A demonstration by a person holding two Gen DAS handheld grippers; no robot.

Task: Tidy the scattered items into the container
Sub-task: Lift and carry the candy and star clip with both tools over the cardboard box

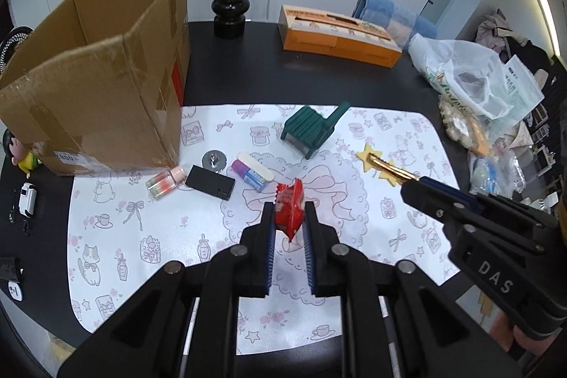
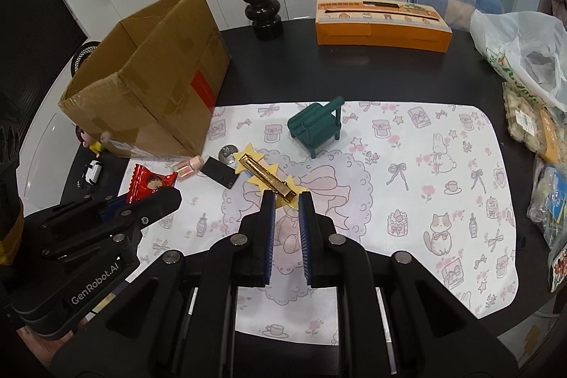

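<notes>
My left gripper point(image 1: 288, 208) is shut on a red snack packet point(image 1: 290, 213), held above the patterned mat point(image 1: 141, 236). To its right, my right gripper point(image 1: 411, 188) is shut on a gold hair clip with yellow stars point(image 1: 377, 162). The right wrist view shows that clip point(image 2: 264, 178) between my right gripper point(image 2: 286, 197) fingers, with the left gripper point(image 2: 166, 199) and packet point(image 2: 147, 185) at the left. The open cardboard box point(image 1: 99, 87) point(image 2: 152, 94) stands at the mat's far left corner. On the mat lie a green toy chair point(image 1: 312, 126), a black case point(image 1: 211, 181), a small bottle point(image 1: 164, 183), two small tubes point(image 1: 250, 174) and a metal disc point(image 1: 214, 160).
A black vase of roses point(image 1: 228, 13) and an orange tissue box point(image 1: 336, 38) stand at the back of the dark table. Plastic bags and packets point(image 1: 471, 77) crowd the right edge. A white toy car point(image 1: 27, 199) sits left of the mat.
</notes>
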